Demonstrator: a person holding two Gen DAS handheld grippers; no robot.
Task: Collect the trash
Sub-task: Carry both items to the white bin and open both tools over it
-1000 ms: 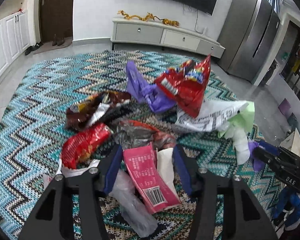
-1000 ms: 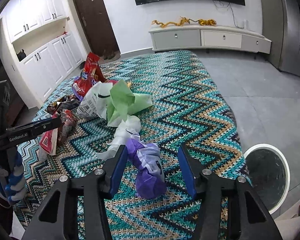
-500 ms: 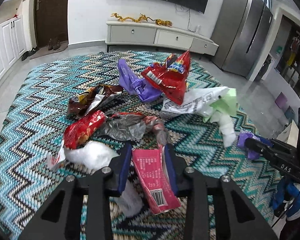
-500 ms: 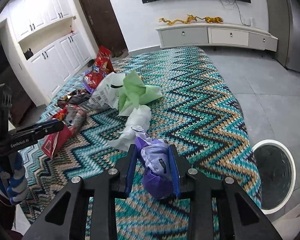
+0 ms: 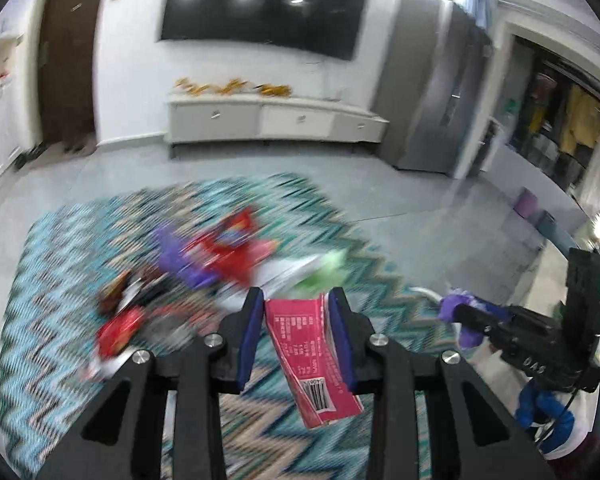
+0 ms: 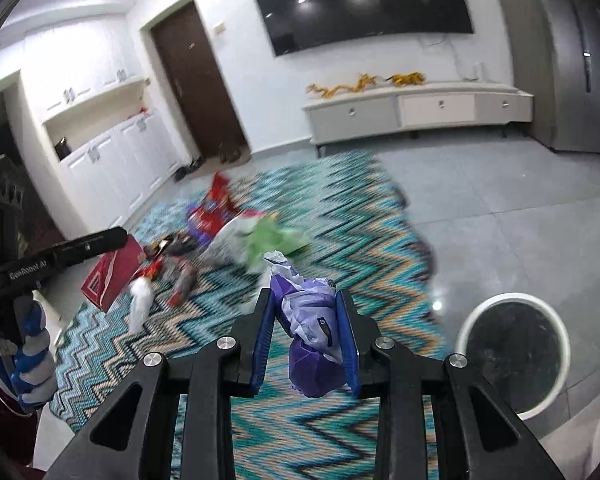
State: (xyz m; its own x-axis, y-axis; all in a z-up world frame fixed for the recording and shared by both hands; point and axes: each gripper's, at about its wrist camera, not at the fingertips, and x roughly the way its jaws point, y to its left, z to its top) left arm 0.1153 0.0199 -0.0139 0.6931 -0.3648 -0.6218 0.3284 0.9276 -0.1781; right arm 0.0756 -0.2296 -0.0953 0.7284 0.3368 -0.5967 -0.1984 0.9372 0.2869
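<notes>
Left gripper (image 5: 296, 300): closed on the pink wrapper (image 5: 309, 354), which is clamped at its top edge between the blue pads and hangs clear of the rug (image 5: 52, 280), long axis running down toward the camera, barcode end lowest.
Trash pile (image 5: 204, 264): left lying on the rug, far and to the left of the pink wrapper; blurred, so single pieces are not told apart.
Right gripper (image 6: 306, 312): closed on the purple bag (image 6: 312, 332), which is pinched across its middle and bulges above and below the pads.
Trash bin (image 6: 514, 354): seen on the grey floor just off the rug's right edge, mouth open upward, near and to the right of the right gripper.
Deciding relation: the bin is judged closer to the right hand, so the purple bag is likely dropped first; the pink wrapper must be carried rightward across.
</notes>
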